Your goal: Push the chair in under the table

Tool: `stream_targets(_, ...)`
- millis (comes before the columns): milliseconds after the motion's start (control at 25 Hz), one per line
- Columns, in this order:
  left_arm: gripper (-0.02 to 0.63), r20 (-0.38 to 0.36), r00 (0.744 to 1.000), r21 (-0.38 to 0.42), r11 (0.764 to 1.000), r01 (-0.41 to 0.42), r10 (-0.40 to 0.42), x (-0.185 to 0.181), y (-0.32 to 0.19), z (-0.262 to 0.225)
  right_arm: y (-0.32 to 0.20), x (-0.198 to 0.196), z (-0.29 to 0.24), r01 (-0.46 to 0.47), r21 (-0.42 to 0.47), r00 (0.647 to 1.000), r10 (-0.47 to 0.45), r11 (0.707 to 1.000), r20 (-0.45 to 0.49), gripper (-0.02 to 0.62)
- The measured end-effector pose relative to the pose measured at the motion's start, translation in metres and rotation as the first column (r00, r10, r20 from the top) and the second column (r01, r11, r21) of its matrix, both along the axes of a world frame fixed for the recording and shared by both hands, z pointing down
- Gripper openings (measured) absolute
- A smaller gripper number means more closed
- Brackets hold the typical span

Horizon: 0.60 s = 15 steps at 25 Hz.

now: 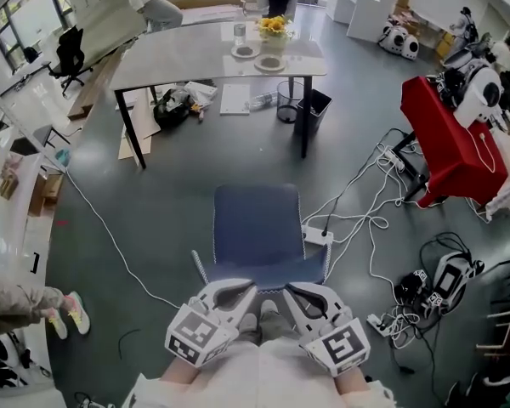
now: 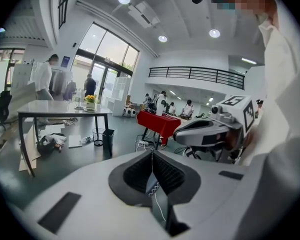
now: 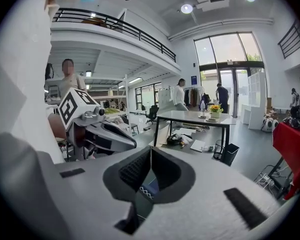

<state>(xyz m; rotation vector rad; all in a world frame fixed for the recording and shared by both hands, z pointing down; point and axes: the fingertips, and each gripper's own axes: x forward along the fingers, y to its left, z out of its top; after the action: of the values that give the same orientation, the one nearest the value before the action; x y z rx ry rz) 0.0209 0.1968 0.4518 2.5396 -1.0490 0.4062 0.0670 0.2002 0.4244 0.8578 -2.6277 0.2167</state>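
Far left there's somebody's shoes (image 1: 68, 313) at the edge of the floor. Up top the grey table (image 1: 178, 58) has yellow flowers (image 1: 274, 26) and a couple of plates on it, with a black bin (image 1: 310, 113) by its right-hand leg. The blue chair (image 1: 257, 228) is sitting out in the open, well apart from the table with bare floor between them (so not under it yet), and its near edge is right at the person's knees. The left gripper (image 1: 242, 289) has its tips at that near edge, left of centre. Its fingers (image 2: 137, 174) are pressed together with no gap, and a strip of blue fabric with white zigzag stitching shows just below where they meet. The right gripper (image 1: 293, 289) is just beside it at the same edge, fingers (image 3: 165, 171) pressed together too, with the same blue fabric showing under them. Further right, white cables (image 1: 365, 219) snake over the floor, and beyond them is something draped in red cloth (image 1: 446, 143).
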Motion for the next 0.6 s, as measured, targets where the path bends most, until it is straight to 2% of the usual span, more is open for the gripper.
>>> stream_targets(160,0.015,0.069,0.997,0.004,1.0,-0.017,0.016,0.002,0.002,0.012,-0.002,0.005,0.009,0.012,-0.008,1.0,-0.012,1.0,-0.025,0.005)
stream_targets(360,0.015,0.074,0.996,-0.007,0.999,-0.048,0.048,0.002,0.006,0.021,-0.002,0.006,0.023,0.019,-0.034,0.999,-0.02,0.999,-0.043,0.005)
stream_targets(600,0.017,0.167,0.982,-0.008,0.996,-0.084,0.084,-0.004,0.011,0.039,0.007,0.002,0.045,0.047,-0.072,0.995,-0.053,0.996,-0.086,0.005)
